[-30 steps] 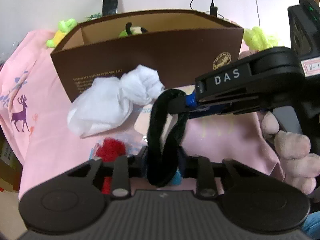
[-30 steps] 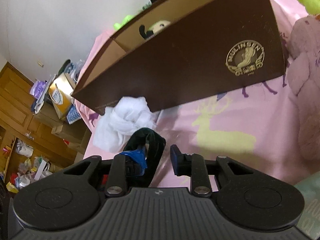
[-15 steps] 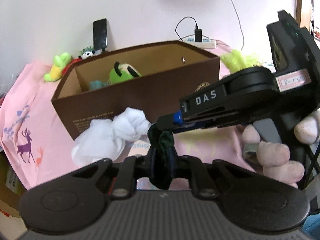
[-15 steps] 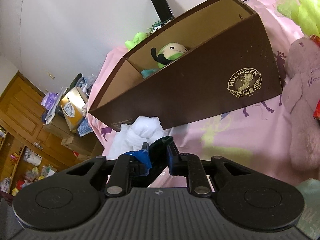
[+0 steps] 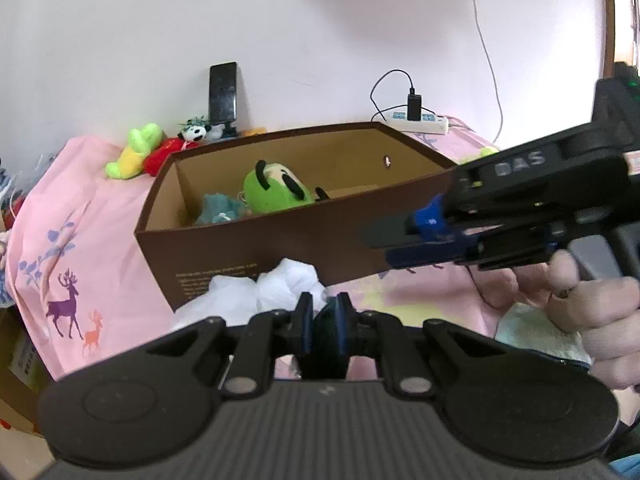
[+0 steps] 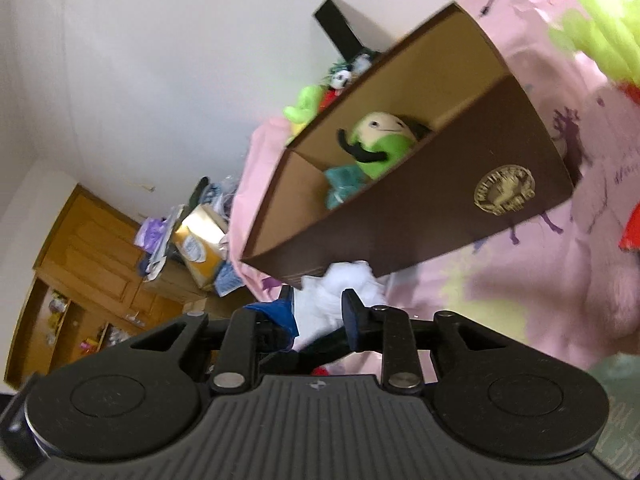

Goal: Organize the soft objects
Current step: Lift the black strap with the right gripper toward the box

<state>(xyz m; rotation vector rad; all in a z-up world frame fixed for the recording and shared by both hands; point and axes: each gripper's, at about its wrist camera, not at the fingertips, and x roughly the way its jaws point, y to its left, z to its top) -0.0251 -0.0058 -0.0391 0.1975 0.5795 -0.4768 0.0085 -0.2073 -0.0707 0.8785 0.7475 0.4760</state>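
My left gripper [image 5: 322,322] is shut on a dark soft band [image 5: 325,338], held in the air in front of the brown cardboard box [image 5: 280,236]. The box holds a green plush [image 5: 276,190] and a teal soft toy [image 5: 220,208]. My right gripper [image 6: 318,312] is open and empty; it also shows in the left wrist view [image 5: 404,240], to the right of the band, apart from it. A white crumpled cloth [image 5: 256,292] lies on the pink sheet against the box front, also in the right wrist view [image 6: 344,292].
The pink deer-print sheet [image 5: 72,264] covers the surface. Green, red and panda plushes [image 5: 160,148] and a phone [image 5: 223,92] stand behind the box. A power strip [image 5: 420,120] lies at the back right. A yellow-green plush [image 6: 604,36] and wooden furniture [image 6: 92,264] show in the right wrist view.
My right gripper has let go of the dark band and pulled away to the right, open. My left gripper has lifted with the band, so the box interior now shows.
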